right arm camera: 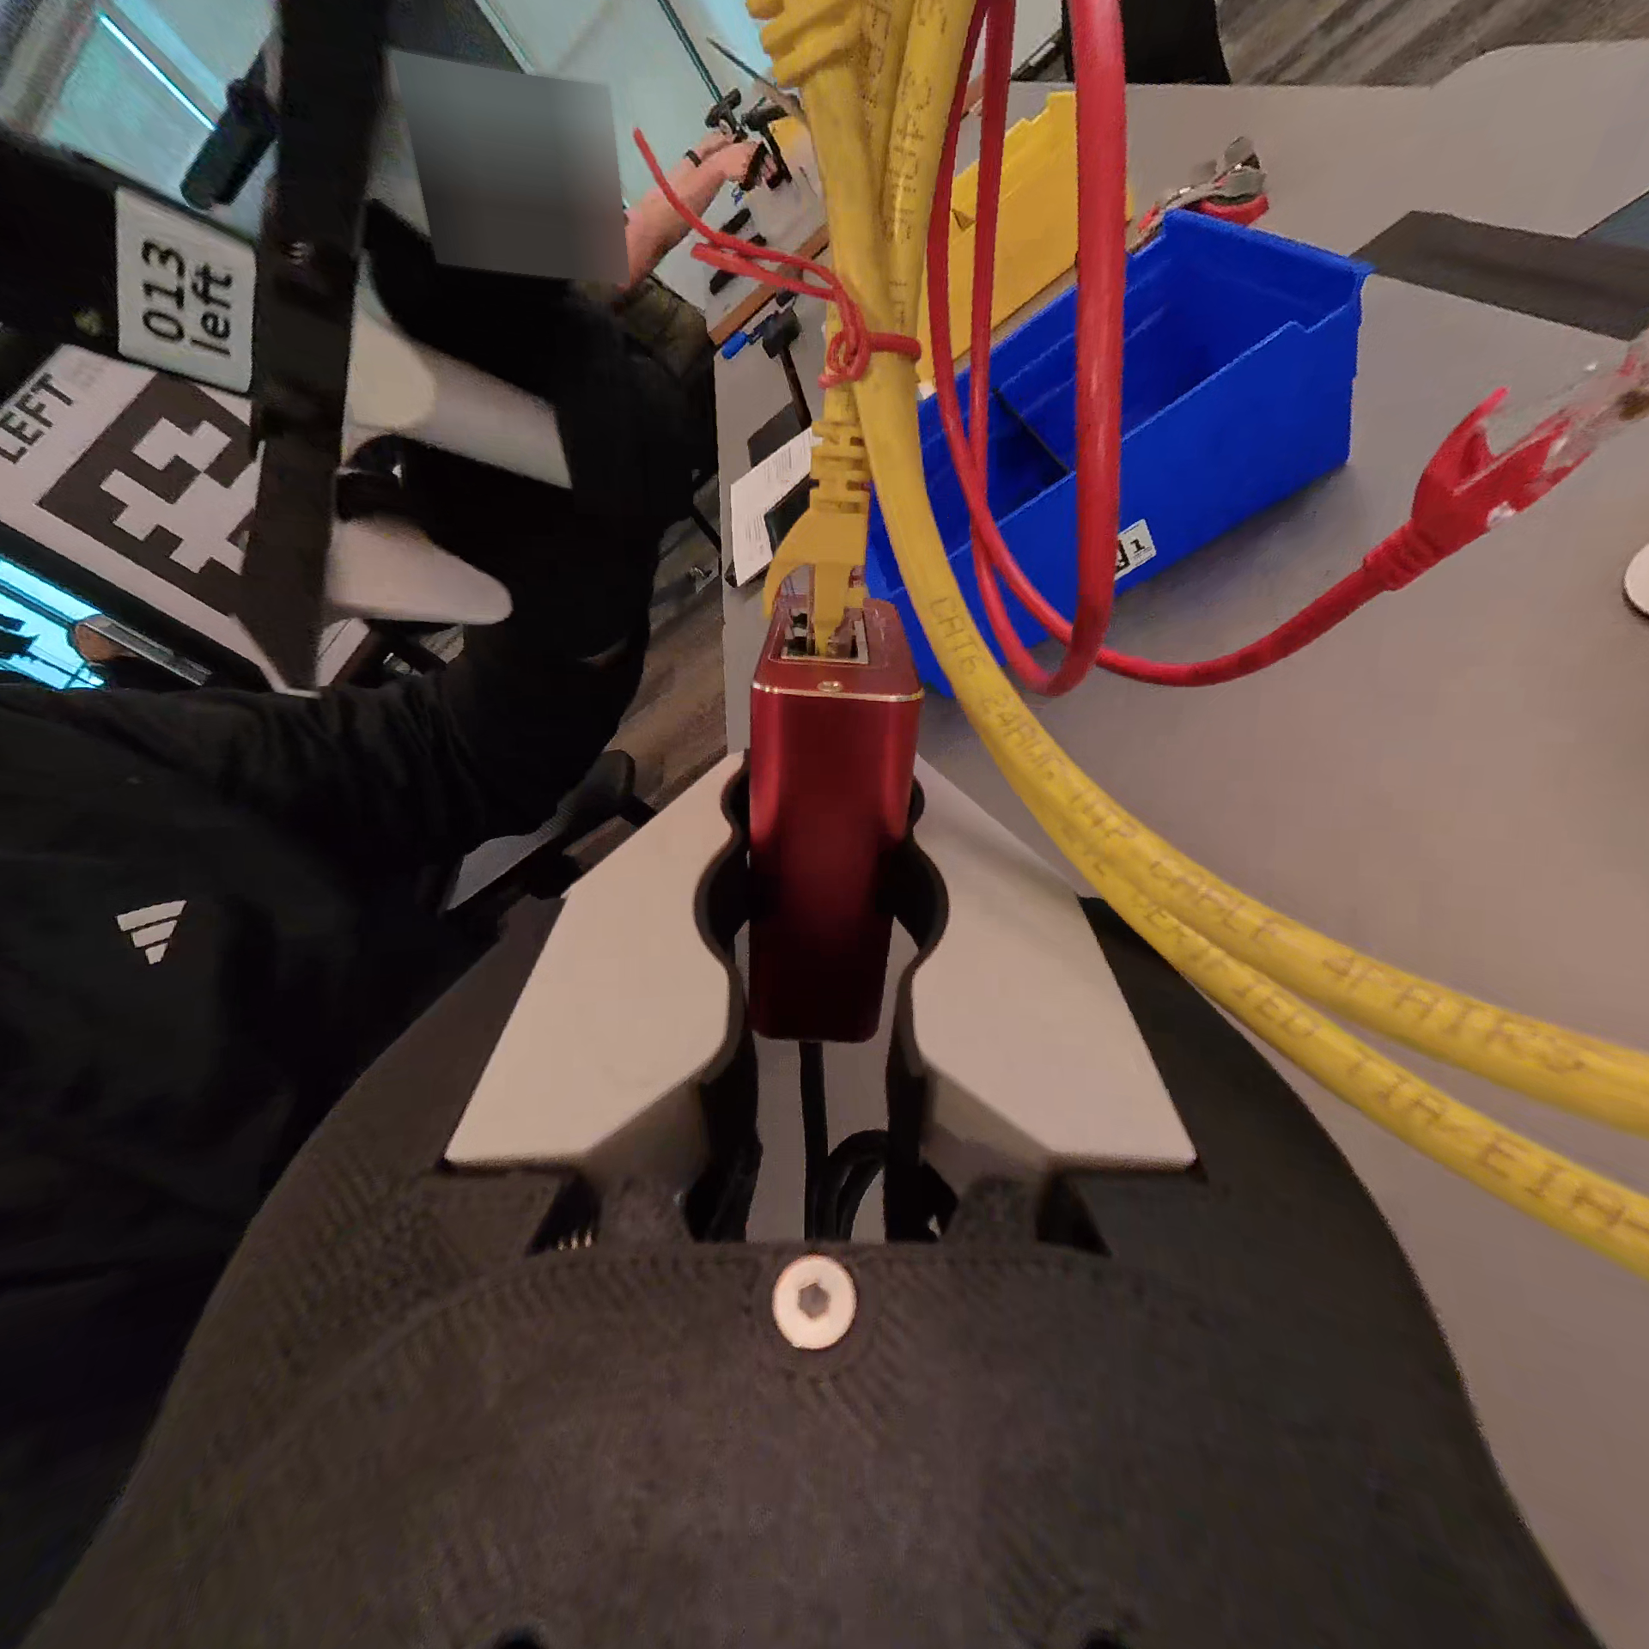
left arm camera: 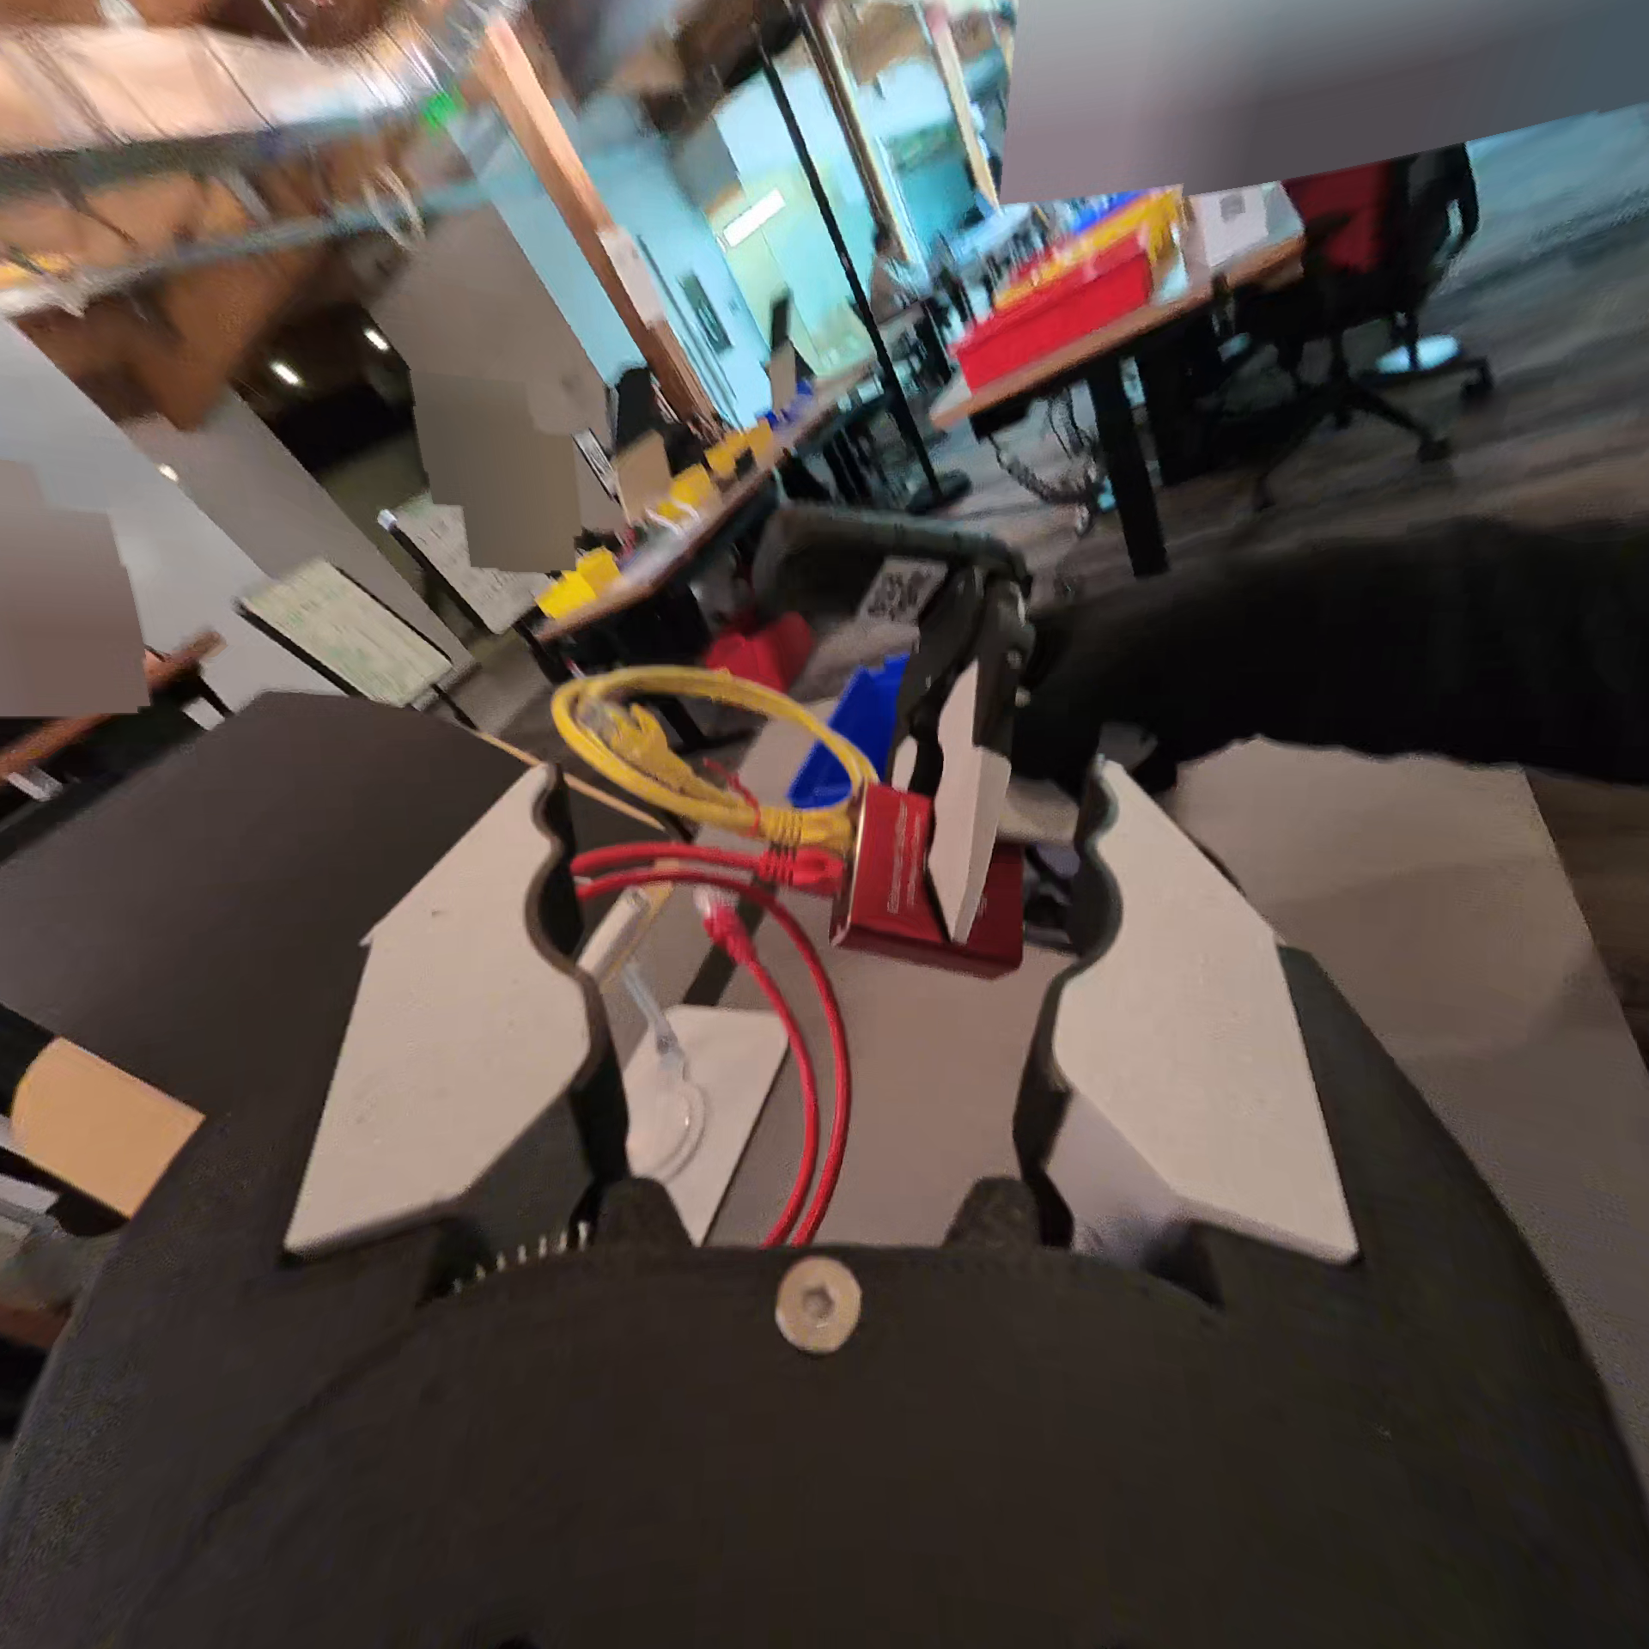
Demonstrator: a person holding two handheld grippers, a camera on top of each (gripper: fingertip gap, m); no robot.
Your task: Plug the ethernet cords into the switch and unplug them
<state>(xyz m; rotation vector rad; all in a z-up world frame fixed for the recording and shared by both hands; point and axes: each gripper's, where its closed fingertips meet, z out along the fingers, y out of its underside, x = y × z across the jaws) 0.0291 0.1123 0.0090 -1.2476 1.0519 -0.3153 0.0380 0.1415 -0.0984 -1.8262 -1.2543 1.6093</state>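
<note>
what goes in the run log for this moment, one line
right gripper: shut on red switch | left gripper: open, empty | yellow cord: plugged in | red cord: one end plugged, other end free

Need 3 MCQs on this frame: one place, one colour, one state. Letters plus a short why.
1. Where is the switch?
A) in the blue bin
B) between the right tongs
C) flat on the table

2. Which cord shows a free plug?
A) red cord
B) yellow cord
C) black

3. The left tongs are:
A) shut on a plug
B) shut on the switch
C) open

B: tongs clamp its red body.
A: its clear plug hangs unplugged at right.
C: wide gap, nothing held.
</note>
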